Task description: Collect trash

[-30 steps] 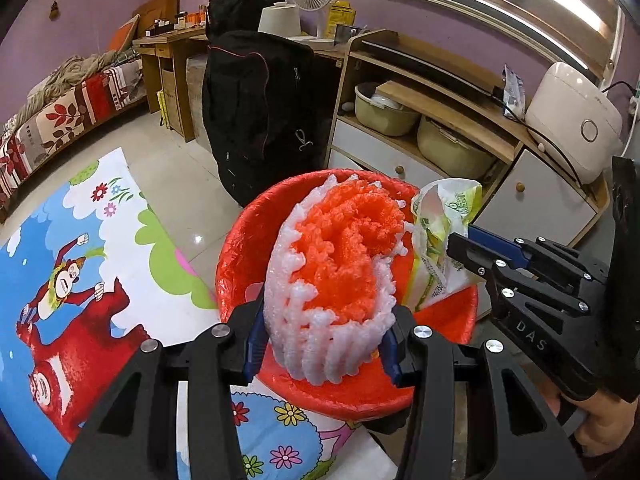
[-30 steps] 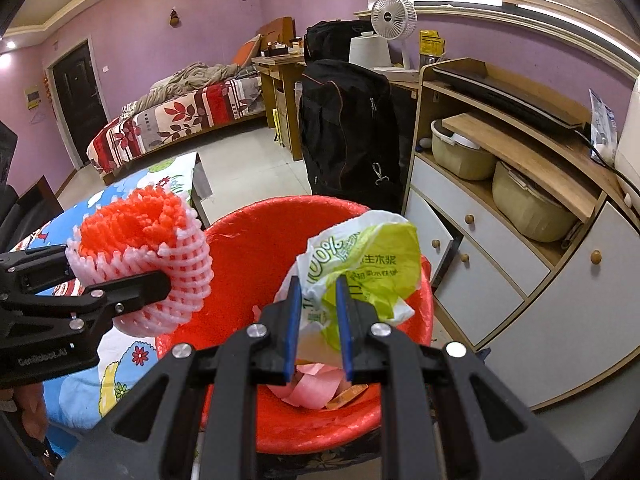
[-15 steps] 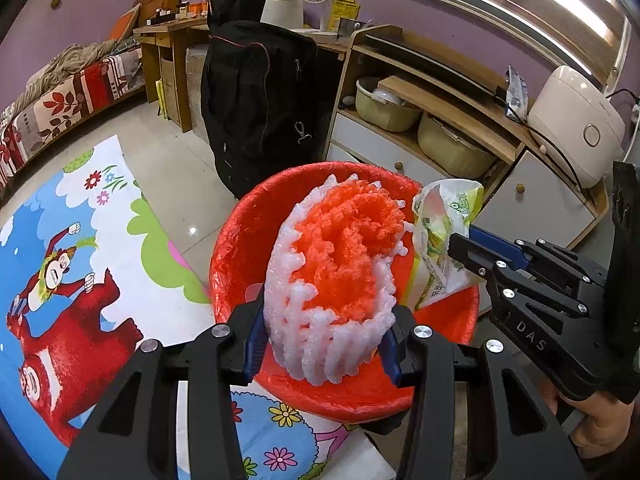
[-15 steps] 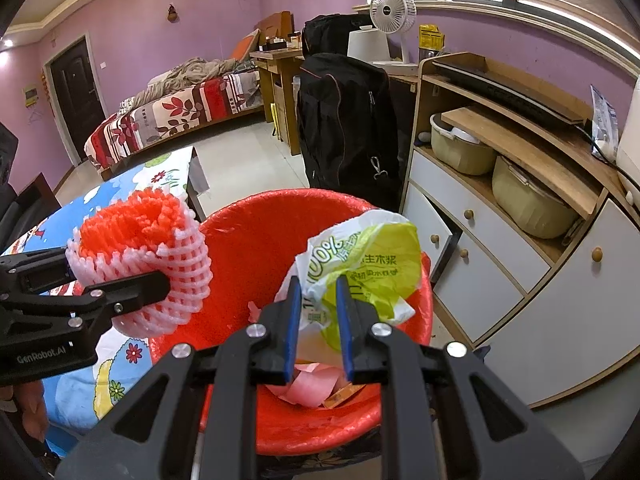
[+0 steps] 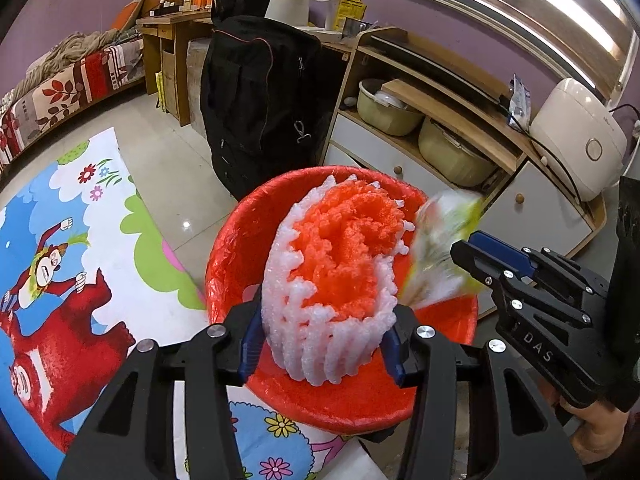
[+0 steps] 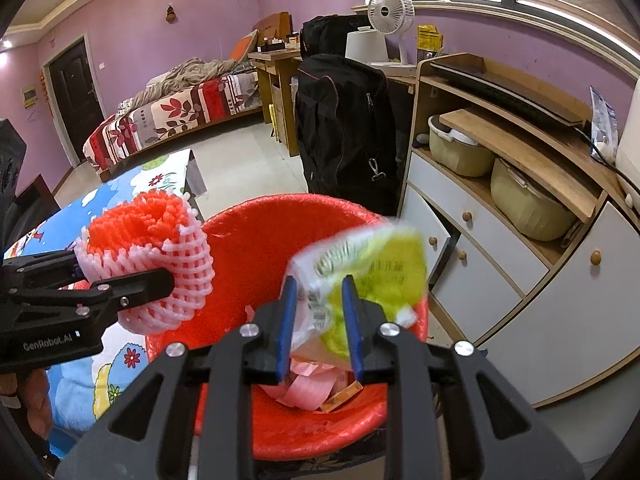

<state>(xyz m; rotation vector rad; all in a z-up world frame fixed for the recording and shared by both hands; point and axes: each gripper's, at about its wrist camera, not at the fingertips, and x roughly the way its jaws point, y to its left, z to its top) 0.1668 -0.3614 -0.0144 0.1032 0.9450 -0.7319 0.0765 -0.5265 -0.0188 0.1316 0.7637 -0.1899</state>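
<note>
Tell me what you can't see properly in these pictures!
- Green-and-white wrapper: motion-blurred in both views, so its print is unreadable.
- Bottom of the red bin: in the right wrist view the right gripper covers most of the pink scraps; in the left wrist view the foam fruit net blocks it.
- Rice cooker: cut off by the right wrist view's edge.
- Bin's base: hidden in both views.
</note>
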